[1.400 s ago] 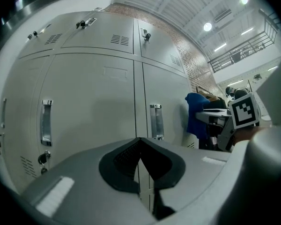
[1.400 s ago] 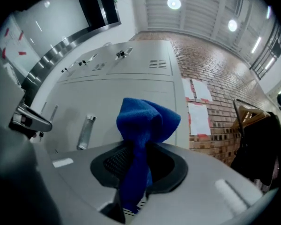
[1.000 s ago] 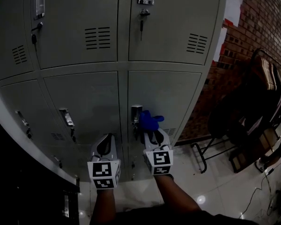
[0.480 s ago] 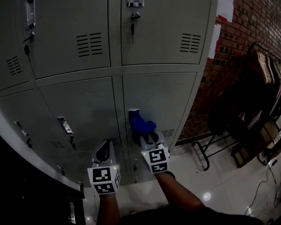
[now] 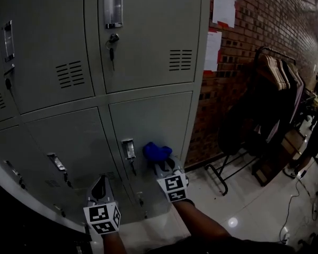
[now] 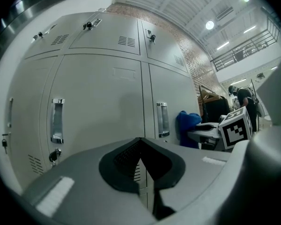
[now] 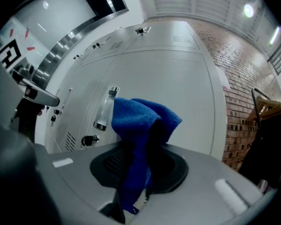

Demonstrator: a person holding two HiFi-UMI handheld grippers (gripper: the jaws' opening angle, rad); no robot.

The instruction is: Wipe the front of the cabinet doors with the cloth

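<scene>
A bunched blue cloth [image 5: 157, 152] [image 7: 143, 125] is pinched in my right gripper [image 5: 163, 163] [image 7: 136, 172], which is shut on it. The cloth's tip sits against the lower right grey locker door [image 5: 153, 121] [image 7: 178, 88], just right of that door's chrome handle [image 5: 128, 149] [image 7: 106, 108]. My left gripper [image 5: 99, 187] [image 6: 143, 165] hangs lower and to the left, shut with nothing in it, in front of the neighbouring lower door [image 5: 69, 142] [image 6: 98, 102]. The blue cloth [image 6: 188, 128] and right gripper also appear at the right in the left gripper view.
Upper locker doors [image 5: 143, 30] with keys in their locks stand above. A brick wall [image 5: 265, 30] with paper notices runs to the right. A clothes rack [image 5: 275, 89] with dark garments and hangers stands on the glossy tiled floor [image 5: 238, 210]. A person [image 6: 246, 102] stands far right.
The cloth and right gripper have slid to the right of the door handle, off it and onto the door face. The head view has swung right. The left gripper dropped lower in view.
</scene>
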